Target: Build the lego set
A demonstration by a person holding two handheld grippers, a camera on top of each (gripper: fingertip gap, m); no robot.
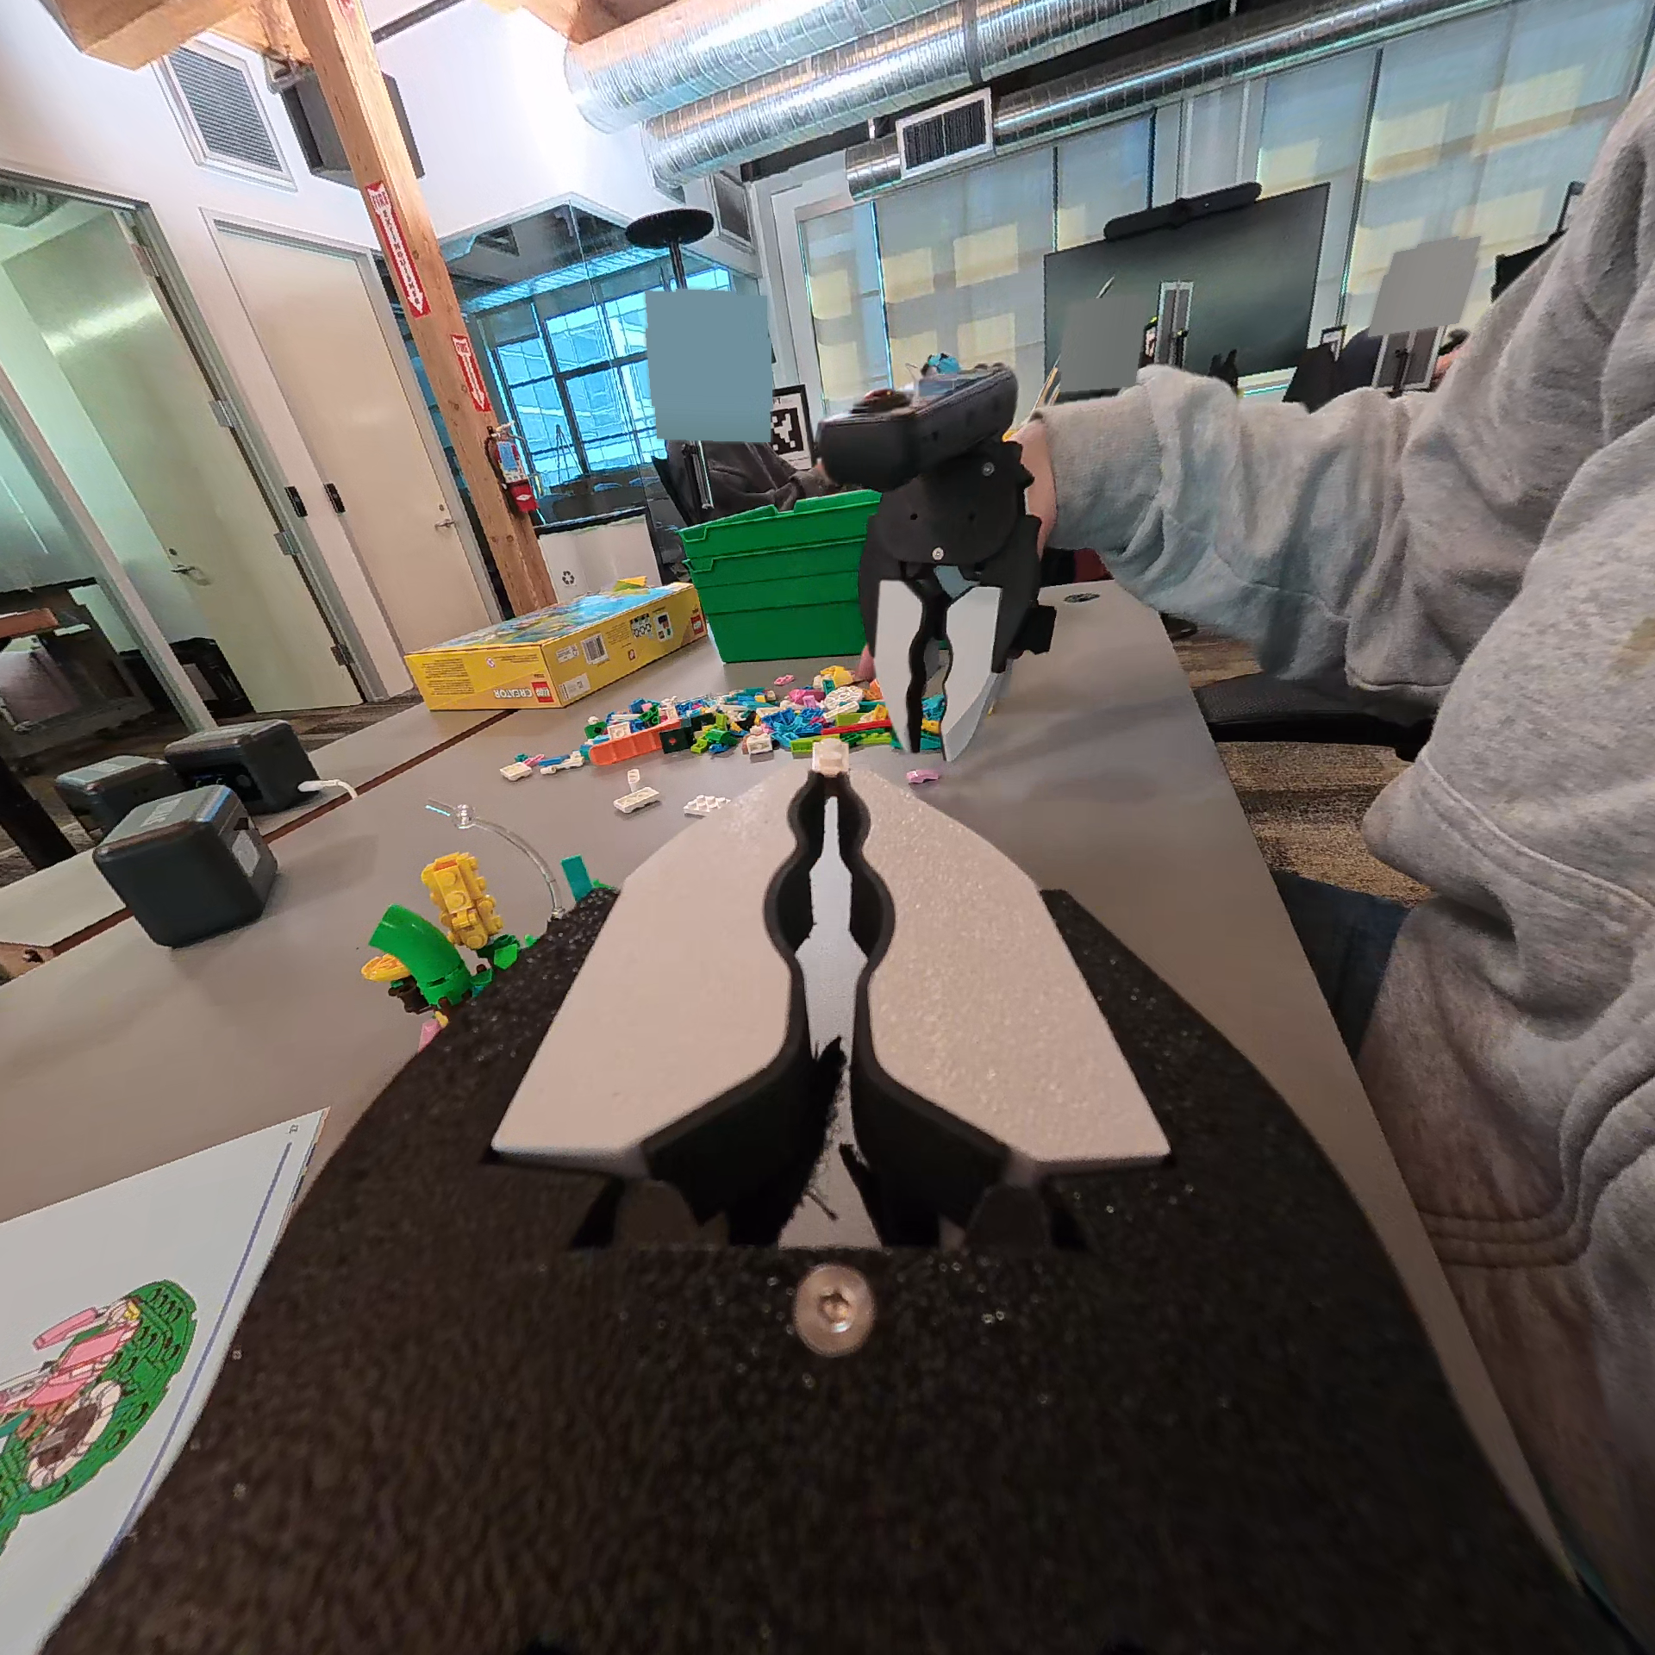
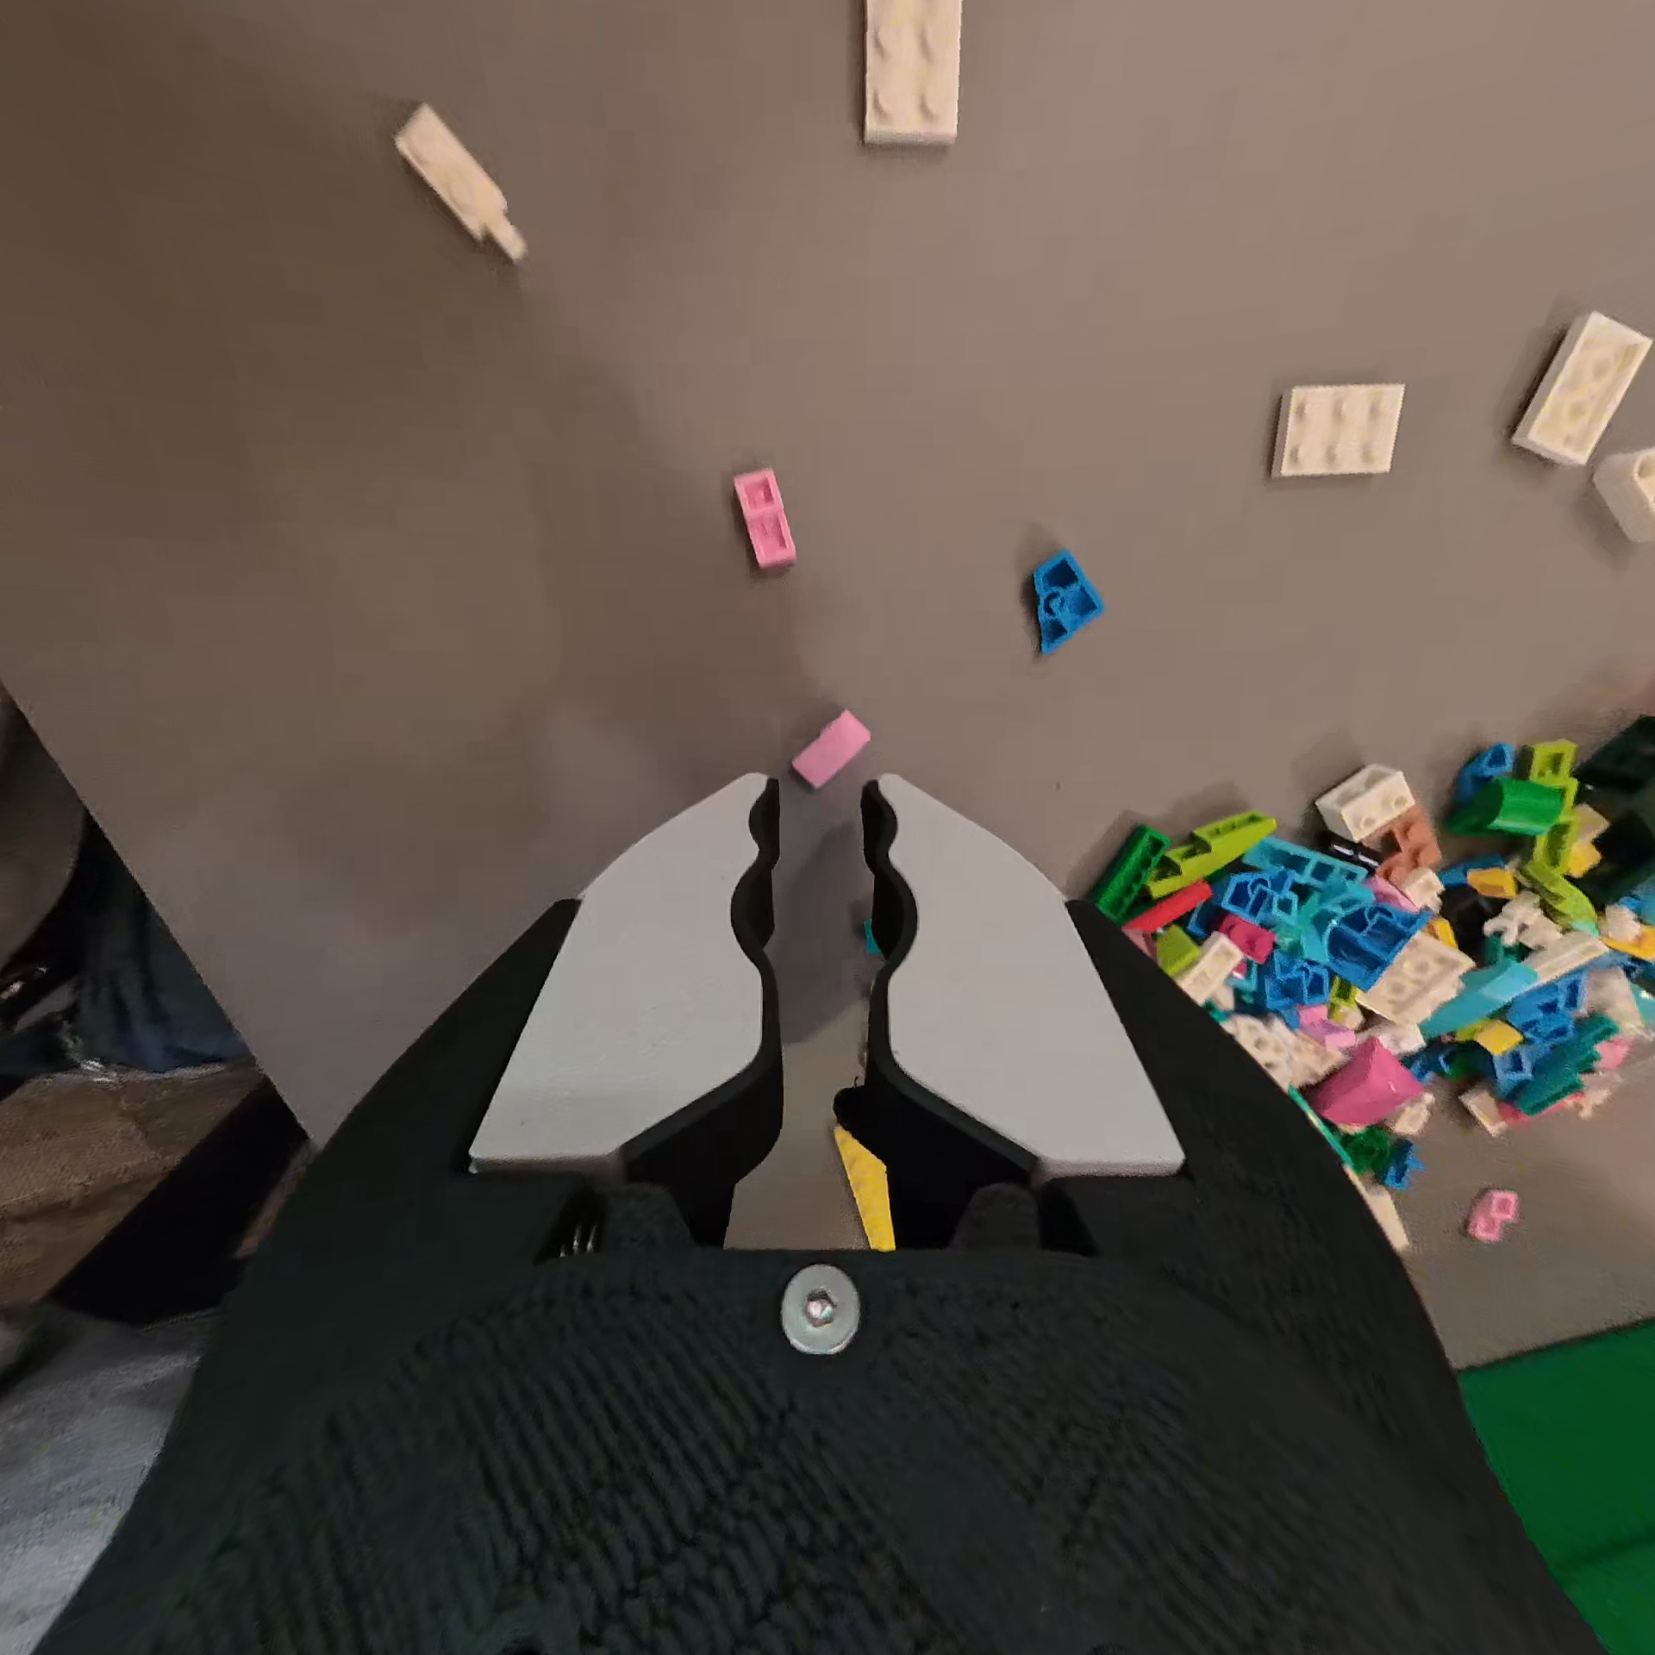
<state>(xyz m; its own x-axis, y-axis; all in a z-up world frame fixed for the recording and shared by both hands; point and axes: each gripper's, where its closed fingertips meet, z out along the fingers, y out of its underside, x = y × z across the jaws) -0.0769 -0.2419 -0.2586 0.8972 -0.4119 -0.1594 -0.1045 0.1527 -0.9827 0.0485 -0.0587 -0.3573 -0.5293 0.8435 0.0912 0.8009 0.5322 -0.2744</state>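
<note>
My left gripper [image 1: 828,781] is shut on a small white brick [image 1: 828,758] and holds it above the grey table [image 1: 224,1030]. A partial build [image 1: 448,931] in yellow and green stands to its left. My right gripper [image 2: 819,788] is open, pointing down at the table beside the loose brick pile [image 2: 1388,940]. A small pink brick [image 2: 831,748] lies just ahead of its fingertips, not gripped. The right gripper also shows in the left wrist view [image 1: 931,743], at the pile's [image 1: 761,716] right edge, with the pink brick [image 1: 922,776] at its tips.
An upside-down pink plate [image 2: 766,530], a blue wedge [image 2: 1064,598] and white plates [image 2: 1339,430] lie scattered. Green bins [image 1: 779,582] and a yellow box [image 1: 555,654] stand at the back. Dark grey blocks [image 1: 188,860] sit left. An instruction sheet [image 1: 134,1343] lies near left. My hands' fingertips stand some 25 cm from each other.
</note>
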